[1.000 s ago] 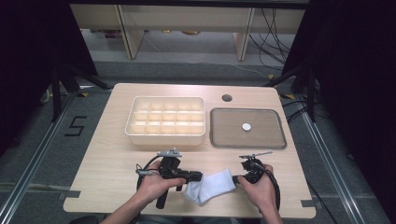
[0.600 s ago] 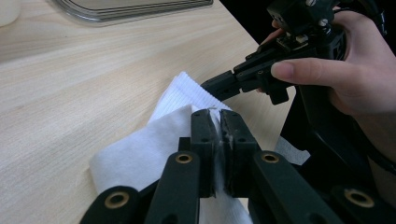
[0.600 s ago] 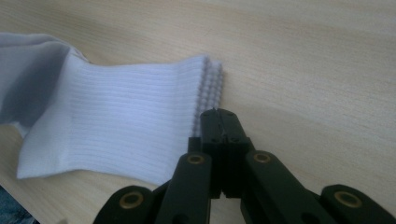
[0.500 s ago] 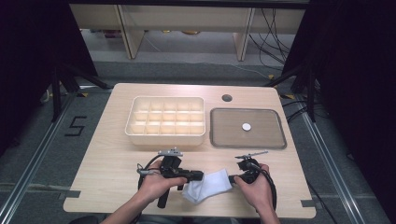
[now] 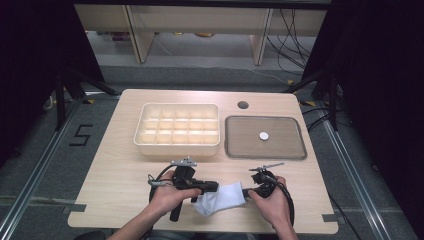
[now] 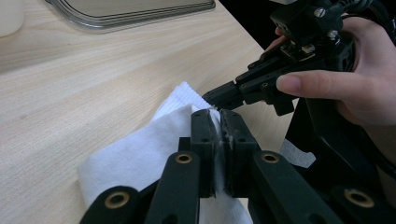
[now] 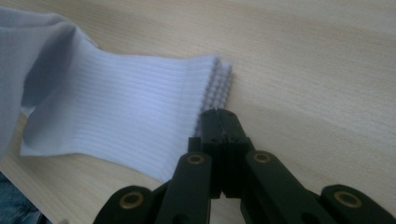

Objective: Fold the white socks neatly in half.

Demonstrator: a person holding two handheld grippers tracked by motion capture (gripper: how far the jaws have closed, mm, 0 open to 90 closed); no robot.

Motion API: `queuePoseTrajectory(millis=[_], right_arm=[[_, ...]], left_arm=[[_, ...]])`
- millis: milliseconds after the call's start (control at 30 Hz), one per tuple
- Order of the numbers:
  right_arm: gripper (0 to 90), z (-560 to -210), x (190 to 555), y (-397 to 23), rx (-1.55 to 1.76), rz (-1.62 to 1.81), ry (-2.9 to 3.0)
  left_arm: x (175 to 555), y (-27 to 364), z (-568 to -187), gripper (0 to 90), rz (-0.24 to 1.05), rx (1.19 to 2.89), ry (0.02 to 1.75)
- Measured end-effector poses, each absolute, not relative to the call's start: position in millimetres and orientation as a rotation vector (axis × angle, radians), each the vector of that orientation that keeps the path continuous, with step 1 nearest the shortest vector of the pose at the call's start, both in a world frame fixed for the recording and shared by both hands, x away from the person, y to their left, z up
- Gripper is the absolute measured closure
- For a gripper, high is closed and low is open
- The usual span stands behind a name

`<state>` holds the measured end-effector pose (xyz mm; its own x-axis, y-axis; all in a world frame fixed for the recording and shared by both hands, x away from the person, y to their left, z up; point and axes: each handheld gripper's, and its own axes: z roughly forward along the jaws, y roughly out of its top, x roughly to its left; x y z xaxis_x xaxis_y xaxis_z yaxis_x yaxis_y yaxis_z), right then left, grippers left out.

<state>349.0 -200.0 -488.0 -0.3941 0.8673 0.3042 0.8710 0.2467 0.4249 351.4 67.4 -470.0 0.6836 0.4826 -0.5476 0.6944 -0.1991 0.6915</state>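
One white sock [image 5: 220, 199], lying crumpled at the near edge of the worktop [image 5: 115, 165], between the two hands. Two tongs, both clamped on it. Left tongs [image 6: 215, 116] pinched tight on a thin fold of the sock's cloth, a sliver of white showing between the jaws in the left gripper view. Right tongs [image 7: 219, 114] closed hard at the ribbed cuff end, jaws meeting with no visible gap; cloth between them hard to make out in the right gripper view, the cuff edge lying just against the tips. Same right tongs [image 6: 224, 95] seen farther off in the left gripper view, tip touching the sock's cuff close beside the left tongs.

Hidden or cut off: part of the sock under the left hand [image 5: 170, 192] and the left tongs' body in the high view; toe end cut by the frame's left edge in the right gripper view; forearms cut off at the bottom of the high view; right hand [image 5: 270, 200] wrapped around its gripper, covering most of it.

Farther back on the worktop, well apart from the sock: one cream compartment box [image 5: 177, 131], three rows of five cells, contents not discernible; one grey tray [image 5: 290, 150] to its right with one small white round piece [image 5: 263, 135] on it; one dark round hole [image 5: 243, 105] in the worktop behind the tray.
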Motion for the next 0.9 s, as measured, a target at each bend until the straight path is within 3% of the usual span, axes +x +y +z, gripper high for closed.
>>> queuePoseTrajectory(millis=[900], right_arm=[[90.0, -487.8, 348.8, -194.8, -1.736, -0.881, -2.502]], left_arm=[[359.5, 63.4, -472.0, 84.1, -0.212, 1.869, 0.921]])
